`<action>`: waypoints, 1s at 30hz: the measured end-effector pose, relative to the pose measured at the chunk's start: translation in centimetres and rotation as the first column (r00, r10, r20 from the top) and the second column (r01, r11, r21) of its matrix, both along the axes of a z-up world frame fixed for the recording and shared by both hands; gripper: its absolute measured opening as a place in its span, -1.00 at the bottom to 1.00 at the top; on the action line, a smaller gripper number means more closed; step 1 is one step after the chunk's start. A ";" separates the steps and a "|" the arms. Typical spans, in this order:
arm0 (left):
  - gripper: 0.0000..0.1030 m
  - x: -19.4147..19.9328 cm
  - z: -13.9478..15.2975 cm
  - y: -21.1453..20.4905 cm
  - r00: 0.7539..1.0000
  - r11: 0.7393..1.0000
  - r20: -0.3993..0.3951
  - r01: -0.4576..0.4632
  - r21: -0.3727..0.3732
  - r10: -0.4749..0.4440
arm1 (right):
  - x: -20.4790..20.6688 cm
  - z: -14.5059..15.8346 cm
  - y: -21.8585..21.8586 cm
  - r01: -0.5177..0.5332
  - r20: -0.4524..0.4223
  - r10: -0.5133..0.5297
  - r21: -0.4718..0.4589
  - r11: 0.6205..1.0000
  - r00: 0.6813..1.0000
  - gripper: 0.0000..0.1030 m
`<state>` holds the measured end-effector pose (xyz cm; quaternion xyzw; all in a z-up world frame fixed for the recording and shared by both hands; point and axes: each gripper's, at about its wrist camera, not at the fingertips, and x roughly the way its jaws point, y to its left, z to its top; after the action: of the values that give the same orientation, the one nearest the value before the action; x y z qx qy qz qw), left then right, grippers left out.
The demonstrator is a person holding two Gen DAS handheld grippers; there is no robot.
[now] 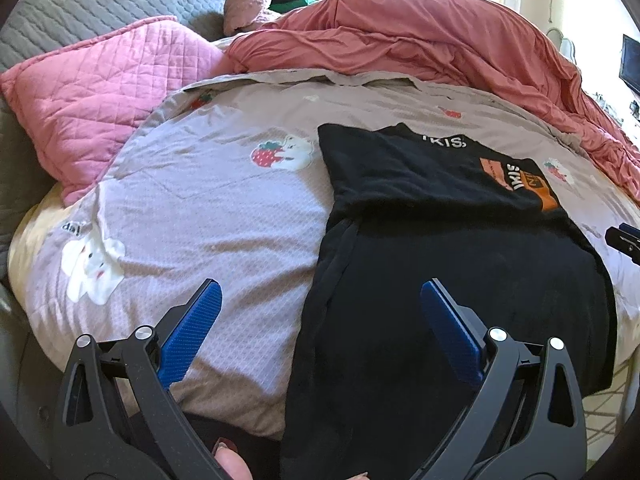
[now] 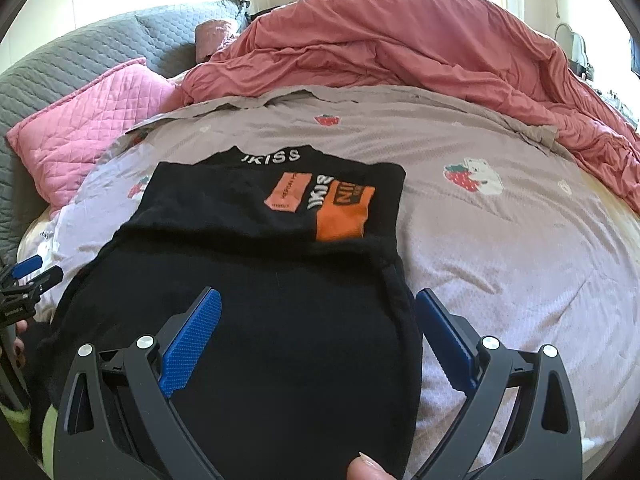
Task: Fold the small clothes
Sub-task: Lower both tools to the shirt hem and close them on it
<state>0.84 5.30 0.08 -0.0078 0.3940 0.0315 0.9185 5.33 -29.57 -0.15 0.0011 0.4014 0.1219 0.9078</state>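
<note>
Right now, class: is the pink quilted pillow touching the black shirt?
Apart. In the left wrist view, the pink quilted pillow lies far left, and a broad stretch of strawberry-print bedsheet separates it from the black shirt.

L of shirt: bare bed sheet (image 1: pixel 224 216), free room up to pink pillow (image 1: pixel 92 100).
R of shirt: open sheet, wide.
Far edge: bunched red duvet (image 2: pixel 392 52) walls off the back.
Mid: black shirt (image 2: pixel 280 300) lies flat, low.
</note>
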 end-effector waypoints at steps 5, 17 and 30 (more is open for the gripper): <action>0.81 -0.7 -0.5 0.7 0.999 1.000 -0.028 -0.018 -0.003 0.018 | -0.7 -0.5 -0.5 0.002 -0.017 -0.002 -0.014 1.000 1.000 0.88; 0.81 -2.4 -1.0 2.3 0.997 0.998 -0.070 -0.043 -0.044 0.040 | -2.4 -1.6 -2.0 0.009 -0.061 -0.010 -0.031 0.999 0.998 0.88; 0.81 -4.0 -2.1 1.7 0.992 0.988 -0.121 0.017 -0.155 -0.036 | -5.9 -4.4 -3.3 -0.013 -0.178 0.007 -0.034 0.999 0.984 0.88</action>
<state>-3.12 7.03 -2.00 -0.0713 0.4515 -0.0109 0.8893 -0.59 -32.82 -4.54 -0.0062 0.4827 0.1187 0.8677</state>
